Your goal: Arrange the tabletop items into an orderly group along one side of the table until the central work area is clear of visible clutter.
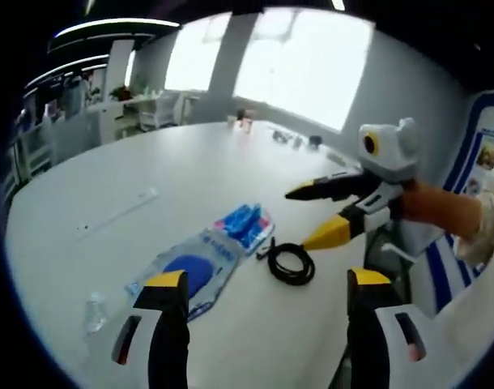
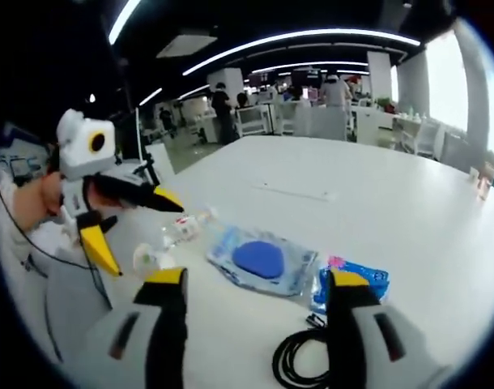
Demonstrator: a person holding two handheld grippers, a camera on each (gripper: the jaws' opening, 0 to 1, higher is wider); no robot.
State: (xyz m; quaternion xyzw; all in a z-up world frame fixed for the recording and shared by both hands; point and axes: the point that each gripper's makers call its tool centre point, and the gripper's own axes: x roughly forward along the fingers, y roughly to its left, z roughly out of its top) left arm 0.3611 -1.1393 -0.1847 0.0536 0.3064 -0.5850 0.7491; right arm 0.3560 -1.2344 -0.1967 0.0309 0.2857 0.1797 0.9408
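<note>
Presently on the white table [image 1: 174, 174]: clear bag [image 1: 190, 271] with a blue disc inside; blue packet [image 1: 245, 223] touching its far end; coiled black cable [image 1: 291, 263] just beside the packet; clear bottle [image 2: 168, 240] lying near the bag's other end. Left gripper [image 1: 267, 312]: jaws wide apart, holding nothing, above the bag. Right gripper [image 2: 255, 312]: jaws wide apart, holding nothing, above bag and cable.

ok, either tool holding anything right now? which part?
Nothing held. The left tool and the right tool are both open and empty, above the clear pouch and black cable coil.
</note>
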